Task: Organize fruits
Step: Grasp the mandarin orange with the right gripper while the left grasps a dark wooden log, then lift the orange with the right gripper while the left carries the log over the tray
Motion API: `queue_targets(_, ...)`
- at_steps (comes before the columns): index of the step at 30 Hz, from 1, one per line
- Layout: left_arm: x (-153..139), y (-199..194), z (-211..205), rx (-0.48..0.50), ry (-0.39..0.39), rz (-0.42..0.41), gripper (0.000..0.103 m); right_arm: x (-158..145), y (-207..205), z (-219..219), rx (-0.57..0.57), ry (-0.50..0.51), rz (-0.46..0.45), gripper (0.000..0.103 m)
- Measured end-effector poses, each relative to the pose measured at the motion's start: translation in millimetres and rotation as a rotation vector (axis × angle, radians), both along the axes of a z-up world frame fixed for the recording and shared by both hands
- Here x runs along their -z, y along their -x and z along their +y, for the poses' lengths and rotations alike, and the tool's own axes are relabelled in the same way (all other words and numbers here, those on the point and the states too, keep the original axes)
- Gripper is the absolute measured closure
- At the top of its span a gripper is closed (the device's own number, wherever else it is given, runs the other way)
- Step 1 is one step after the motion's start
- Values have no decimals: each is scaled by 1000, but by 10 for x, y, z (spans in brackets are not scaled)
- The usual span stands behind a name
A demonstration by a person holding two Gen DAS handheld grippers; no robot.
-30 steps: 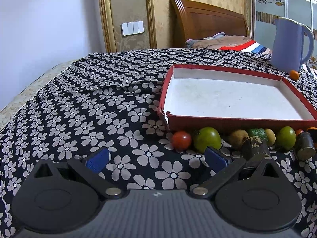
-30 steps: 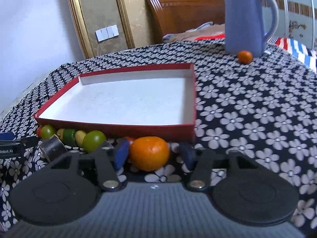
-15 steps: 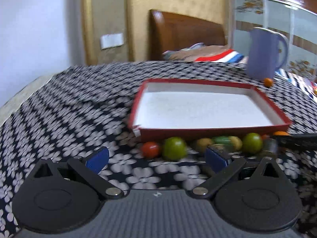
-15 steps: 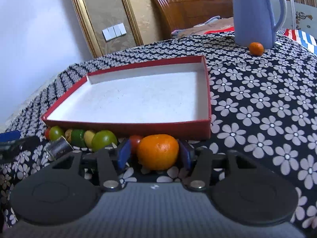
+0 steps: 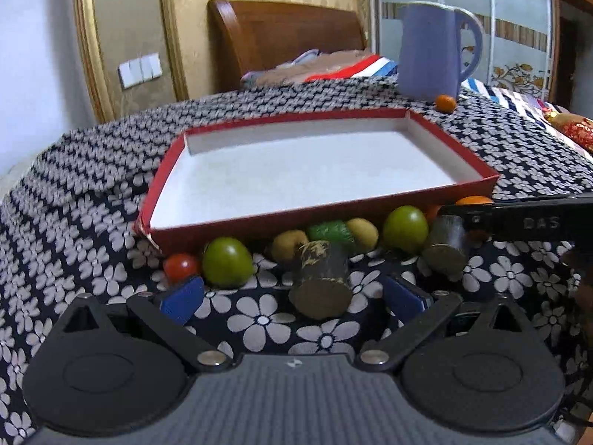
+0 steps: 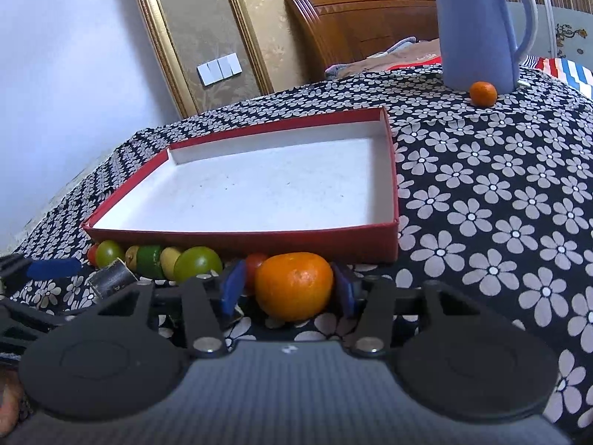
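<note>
A red box with a white floor (image 5: 333, 215) (image 6: 259, 237) lies empty on the flowered cloth. Along its near wall sits a row of small fruits: a red one (image 5: 181, 266), green ones (image 5: 227, 262) (image 5: 404, 228), yellow ones and two dark cylinders (image 5: 321, 283) (image 5: 446, 248). My left gripper (image 5: 294, 296) is open, with the nearer cylinder between its blue pads. My right gripper (image 6: 288, 289) is shut on a large orange (image 6: 293, 284) in front of the box; its arm shows in the left wrist view (image 5: 519, 218).
A blue jug (image 6: 478, 26) (image 5: 431, 52) stands at the back right with a small orange (image 6: 483, 93) (image 5: 445, 103) beside it. A wooden headboard and bedding lie behind the table. The cloth drops away at the left edge.
My right gripper has closed its pads onto the large orange. My left gripper has swung right along the fruit row, and the dark cylinder now lies between its open pads.
</note>
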State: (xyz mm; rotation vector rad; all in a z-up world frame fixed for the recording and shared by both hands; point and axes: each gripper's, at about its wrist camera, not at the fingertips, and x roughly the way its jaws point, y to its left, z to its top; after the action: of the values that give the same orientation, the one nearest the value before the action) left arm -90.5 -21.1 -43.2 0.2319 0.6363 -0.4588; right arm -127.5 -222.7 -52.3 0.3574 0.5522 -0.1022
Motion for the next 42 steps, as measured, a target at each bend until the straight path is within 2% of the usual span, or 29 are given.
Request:
queue_targets(4, 18, -6, 3, -7, 1, 10, 0, 10, 8, -9, -1, -7, -6, 54)
queue_targets(8, 44, 64, -95, -6, -42, -34, 0, 11, 11, -9, -1, -10, -8, 54)
queue_targets(18, 18, 19, -33, -68, 7, -52, 0, 12, 11, 5, 0, -7, -7, 54)
queue_targets(21, 32, -37, 2, -53, 39, -8, 1, 9, 9, 9, -3, -4, -6, 54)
queue_targets(23, 23, -1, 19, -18, 70, 0, 19, 8, 7, 9, -3, -4, -6, 54)
queue_targets(25, 2, 43, 18, 29, 98, 3, 23, 8, 7, 10, -3, -5, -7, 54)
queue_targets(27, 9, 69, -16, 41, 84, -9, 25, 8, 8, 8, -3, -4, -7, 54)
queue_targets(29, 29, 72, -49, 45, 65, -9, 51, 8, 8, 7, -3, -4, -7, 54)
queue_targets(33, 42, 63, -60, 53, 64, -3, 57, 8, 8, 7, -3, -4, -7, 54)
queue_targets(34, 42, 66, -63, 53, 64, -5, 62, 8, 8, 8, -3, -4, -7, 54)
queue_targets(38, 59, 49, -74, 34, 58, -12, 69, 10, 10, 7, -3, -2, -7, 54)
queue_targets(42, 59, 40, -66, 28, 62, -9, 71, 3, 10, 14, -5, 6, -10, 55)
